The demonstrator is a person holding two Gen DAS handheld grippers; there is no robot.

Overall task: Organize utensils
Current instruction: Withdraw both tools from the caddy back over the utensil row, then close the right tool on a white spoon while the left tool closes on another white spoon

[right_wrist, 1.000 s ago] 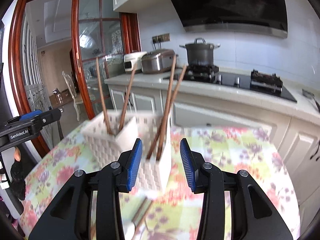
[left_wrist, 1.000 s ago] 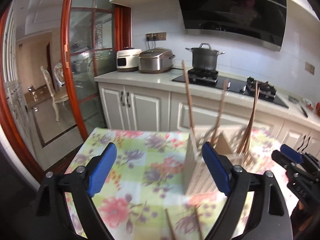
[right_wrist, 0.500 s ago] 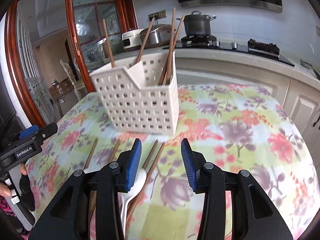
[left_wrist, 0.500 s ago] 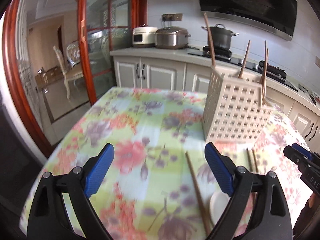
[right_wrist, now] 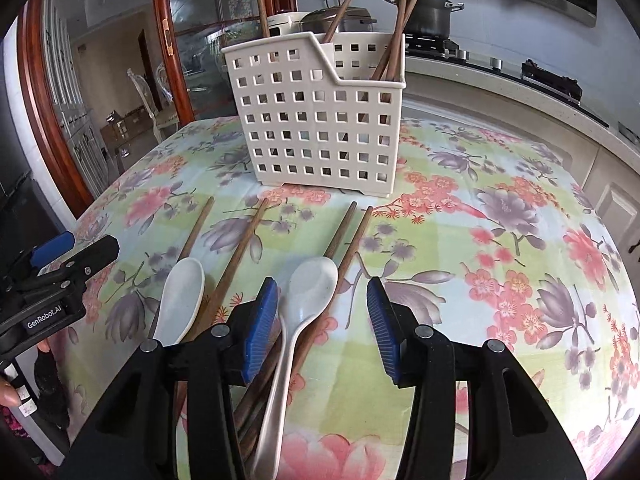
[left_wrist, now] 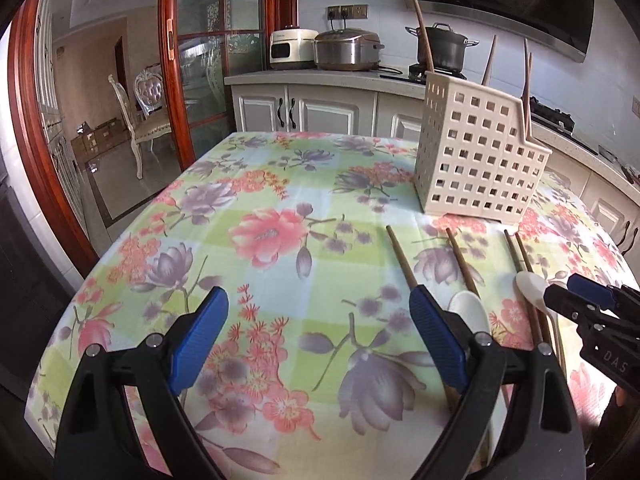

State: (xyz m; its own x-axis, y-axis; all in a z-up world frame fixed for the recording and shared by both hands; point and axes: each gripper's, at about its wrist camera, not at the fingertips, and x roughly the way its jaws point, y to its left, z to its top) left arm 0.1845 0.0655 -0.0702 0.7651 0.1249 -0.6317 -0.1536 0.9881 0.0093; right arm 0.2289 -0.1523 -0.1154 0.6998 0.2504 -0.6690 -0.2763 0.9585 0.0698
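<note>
spoon (right_wrist: 310,284) lies between right gripper (right_wrist: 322,322) opening jaws, untouched; left gripper (left_wrist: 318,340) jaws apart, empty.

We see a table (right_wrist: 500,216) covered by a floral cloth in pink, purple and green squares. On it stands a white perforated caddy (right_wrist: 320,120), upright toward the far side, with wooden chopsticks (right_wrist: 394,28) sticking up out of it. In front of the caddy four more chopsticks (right_wrist: 240,256) lie flat on the cloth, pointing toward it, two apart on the left and two (right_wrist: 348,236) side by side, and among them lie two white spoons, one (right_wrist: 182,296) between the left sticks, the other (right_wrist: 308,292) against the right pair.
</note>
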